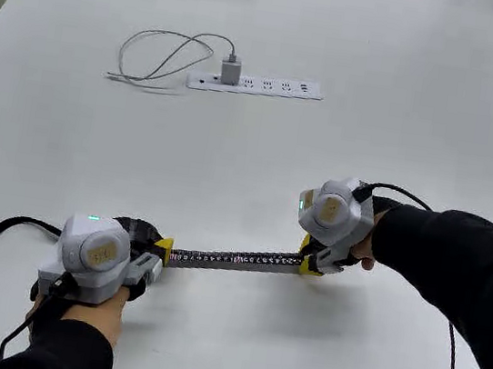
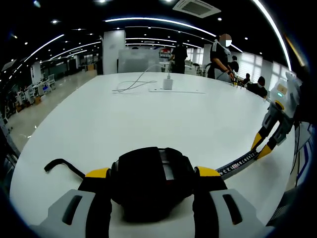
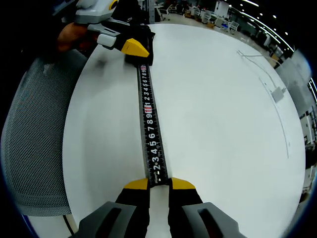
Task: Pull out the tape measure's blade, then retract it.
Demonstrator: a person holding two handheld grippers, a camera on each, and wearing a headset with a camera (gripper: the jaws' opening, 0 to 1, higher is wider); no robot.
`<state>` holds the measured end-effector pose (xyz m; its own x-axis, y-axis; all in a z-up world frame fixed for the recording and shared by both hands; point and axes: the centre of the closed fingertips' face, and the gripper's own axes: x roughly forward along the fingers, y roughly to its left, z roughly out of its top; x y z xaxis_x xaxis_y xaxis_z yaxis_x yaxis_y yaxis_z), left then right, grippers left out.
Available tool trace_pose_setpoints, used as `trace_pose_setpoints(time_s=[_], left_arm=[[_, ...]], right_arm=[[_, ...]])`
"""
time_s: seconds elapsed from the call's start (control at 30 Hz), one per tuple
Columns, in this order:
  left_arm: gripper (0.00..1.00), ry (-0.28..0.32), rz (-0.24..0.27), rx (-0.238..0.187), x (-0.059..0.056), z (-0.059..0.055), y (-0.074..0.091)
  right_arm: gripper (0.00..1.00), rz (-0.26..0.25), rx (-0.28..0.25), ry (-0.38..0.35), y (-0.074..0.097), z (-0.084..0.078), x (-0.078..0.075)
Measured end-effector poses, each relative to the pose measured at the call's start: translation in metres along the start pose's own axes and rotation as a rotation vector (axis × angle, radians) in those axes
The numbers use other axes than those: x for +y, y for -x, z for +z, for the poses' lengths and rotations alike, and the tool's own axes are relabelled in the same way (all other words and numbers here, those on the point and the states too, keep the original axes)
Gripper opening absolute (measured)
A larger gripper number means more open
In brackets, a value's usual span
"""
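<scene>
A black tape measure case (image 2: 151, 178) sits on the white table (image 1: 258, 168), clamped between the yellow-tipped fingers of my left gripper (image 2: 152, 173). In the head view the case (image 1: 137, 232) lies at the lower left under that gripper (image 1: 149, 258). Its dark blade (image 1: 234, 259) with white numbers runs right across the table to my right gripper (image 1: 310, 265), which is shut on the blade's tip. In the right gripper view the blade (image 3: 150, 129) stretches from my right gripper (image 3: 158, 184) up to the case (image 3: 138, 42). A black wrist strap (image 1: 16, 226) trails left of the case.
A white power strip (image 1: 256, 84) with a plugged charger and a looped grey cable (image 1: 159, 55) lies at the far middle of the table. The table's near edge runs just below both hands. People stand beyond the table in the left gripper view.
</scene>
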<state>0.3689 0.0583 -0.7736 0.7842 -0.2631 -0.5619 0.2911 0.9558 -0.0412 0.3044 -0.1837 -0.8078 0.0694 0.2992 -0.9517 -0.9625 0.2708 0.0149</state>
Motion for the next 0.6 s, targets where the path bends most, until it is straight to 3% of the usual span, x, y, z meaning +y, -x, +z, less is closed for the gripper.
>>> trace_pose_setpoints(time_s=[0.6], left_arm=[[0.62,-0.002,-0.001,0.010,-0.0001,0.0004,-0.0001]], right_arm=[[0.10,-0.003,-0.008,-0.018,-0.0018,0.0059,-0.0003]])
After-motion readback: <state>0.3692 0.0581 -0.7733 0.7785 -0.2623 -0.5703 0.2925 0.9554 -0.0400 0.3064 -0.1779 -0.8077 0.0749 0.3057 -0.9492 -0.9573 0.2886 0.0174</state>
